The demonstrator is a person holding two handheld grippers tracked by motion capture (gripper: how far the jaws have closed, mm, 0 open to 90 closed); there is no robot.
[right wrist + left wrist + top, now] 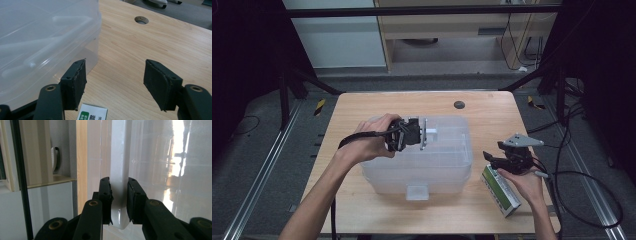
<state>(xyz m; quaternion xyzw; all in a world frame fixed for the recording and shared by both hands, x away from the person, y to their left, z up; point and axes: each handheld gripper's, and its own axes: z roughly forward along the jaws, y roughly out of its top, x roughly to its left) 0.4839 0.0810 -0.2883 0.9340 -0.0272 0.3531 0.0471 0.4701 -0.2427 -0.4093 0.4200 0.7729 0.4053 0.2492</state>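
The left gripper pinches the white handle on the clear plastic storage box mid-table; a tug could slip off. Right gripper gapes wide above the green-and-white carton at the near right, and might nudge it off.

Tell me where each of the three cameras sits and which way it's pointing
High view: above the person's side, looking forward and down on the wooden table; forearms, left gripper, right gripper.
Left gripper view: rides the gripper, facing the clear bin's white handle, clamped between its jaws.
Right gripper view: looks across the table past open jaws, green-labelled box below.
All three share the clear bin.
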